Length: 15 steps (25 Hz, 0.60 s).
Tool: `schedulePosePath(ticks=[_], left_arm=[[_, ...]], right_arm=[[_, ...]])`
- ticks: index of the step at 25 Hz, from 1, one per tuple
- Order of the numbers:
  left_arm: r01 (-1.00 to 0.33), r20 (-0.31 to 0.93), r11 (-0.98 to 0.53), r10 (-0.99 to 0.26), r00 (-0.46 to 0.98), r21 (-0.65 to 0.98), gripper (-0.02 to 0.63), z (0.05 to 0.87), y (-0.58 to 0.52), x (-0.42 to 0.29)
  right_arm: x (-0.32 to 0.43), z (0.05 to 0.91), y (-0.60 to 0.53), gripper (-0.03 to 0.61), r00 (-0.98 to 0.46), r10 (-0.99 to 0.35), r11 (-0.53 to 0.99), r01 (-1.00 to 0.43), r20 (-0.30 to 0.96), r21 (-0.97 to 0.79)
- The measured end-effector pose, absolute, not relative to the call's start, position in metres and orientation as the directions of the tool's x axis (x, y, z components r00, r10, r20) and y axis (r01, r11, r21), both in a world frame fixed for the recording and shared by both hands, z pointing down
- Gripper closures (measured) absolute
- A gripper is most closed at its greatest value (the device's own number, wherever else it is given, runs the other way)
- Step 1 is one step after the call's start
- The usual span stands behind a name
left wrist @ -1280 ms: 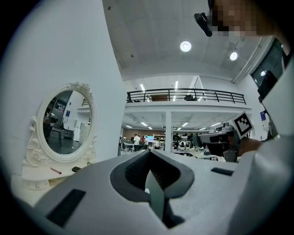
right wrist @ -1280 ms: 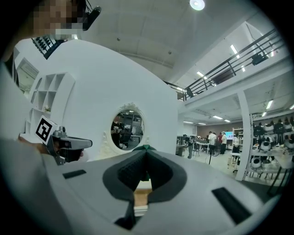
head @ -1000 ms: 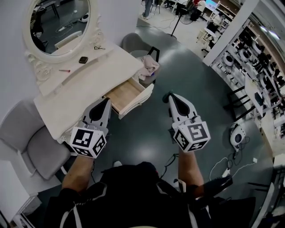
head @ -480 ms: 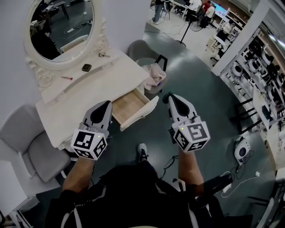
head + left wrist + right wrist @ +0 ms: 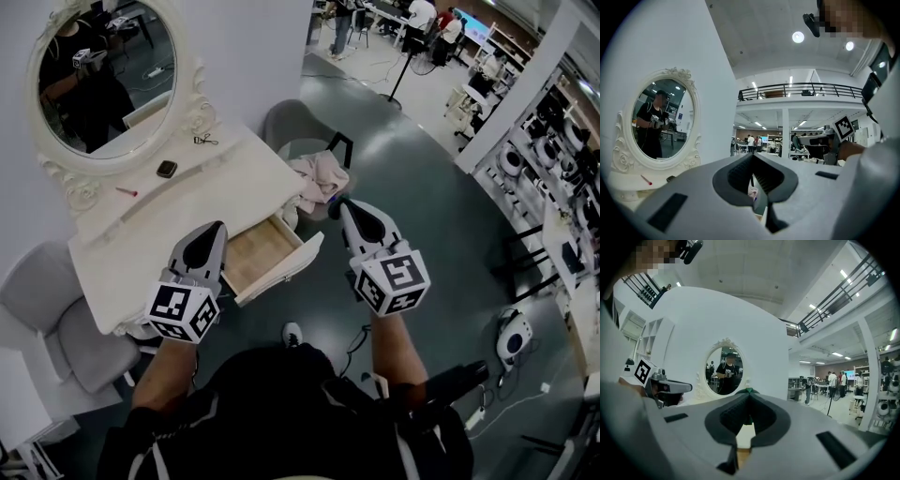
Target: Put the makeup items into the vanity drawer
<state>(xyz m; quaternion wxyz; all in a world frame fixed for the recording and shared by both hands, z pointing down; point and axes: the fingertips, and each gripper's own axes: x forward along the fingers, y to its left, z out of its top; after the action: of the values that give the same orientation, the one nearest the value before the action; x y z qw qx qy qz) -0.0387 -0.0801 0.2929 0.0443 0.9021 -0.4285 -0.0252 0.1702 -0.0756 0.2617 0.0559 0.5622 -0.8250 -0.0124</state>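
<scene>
Held near open drawer [image 5: 261, 259]: left tongs [image 5: 217, 227] and right tongs [image 5: 346, 205], each with tips together, nothing between. Lying on table [image 5: 155, 251], far left, below mirror [image 5: 98, 80]: compact [image 5: 166, 169] and red stick [image 5: 126, 191].

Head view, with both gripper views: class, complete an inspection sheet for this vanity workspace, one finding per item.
Surface: white vanity top; drawer open, nothing seen inside.
Job's things: dark compact, pink stick and small dark tool on the shelf below the mirror.
Clutter: pink cloth on the grey chair.
Grippers: left gripper shut, empty; right gripper shut on a small green item, kind unclear.
Cables: thin cable on the floor by the person's foot.
Surroundings: second chair; people and shelving beyond.
</scene>
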Motion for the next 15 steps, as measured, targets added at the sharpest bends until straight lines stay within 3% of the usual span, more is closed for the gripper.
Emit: schedulePosePath(ticks=[15], left_arm=[[-0.833, -0.007, -0.542, -0.839, 0.545, 0.112, 0.611, 0.301, -0.155, 0.038]], right_arm=[[0.245, 0.275, -0.167, 0.574, -0.473, -0.875, 0.483, -0.869, 0.106, 0.109]])
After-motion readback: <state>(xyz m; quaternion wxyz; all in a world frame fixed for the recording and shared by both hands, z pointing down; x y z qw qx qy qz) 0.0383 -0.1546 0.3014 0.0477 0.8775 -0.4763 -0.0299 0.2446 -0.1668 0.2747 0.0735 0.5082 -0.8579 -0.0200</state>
